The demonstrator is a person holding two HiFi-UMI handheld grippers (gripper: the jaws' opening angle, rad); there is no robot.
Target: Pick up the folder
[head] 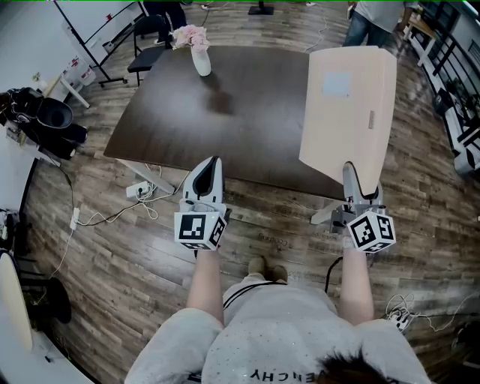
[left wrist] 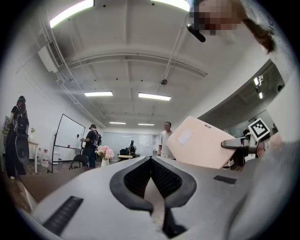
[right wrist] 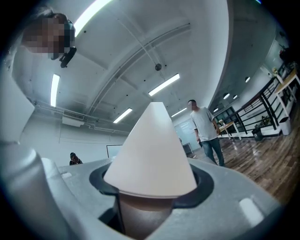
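A beige folder (head: 349, 105) with a pale label is lifted off the dark table (head: 247, 127) and hangs tilted over the table's right end. My right gripper (head: 358, 180) is shut on the folder's near lower corner. In the right gripper view the folder (right wrist: 152, 150) rises as a cone shape out of the closed jaws (right wrist: 149, 190). My left gripper (head: 214, 161) hovers at the table's near edge, shut, with nothing in it. Its tips meet in the left gripper view (left wrist: 151, 159), where the folder (left wrist: 199, 143) shows to the right.
A white vase of pink flowers (head: 196, 46) stands at the table's far left corner. A black chair (head: 150, 45) is beyond it. Cables and a power strip (head: 139, 191) lie on the wood floor under the table's left side. A person (head: 371, 19) stands at the far right.
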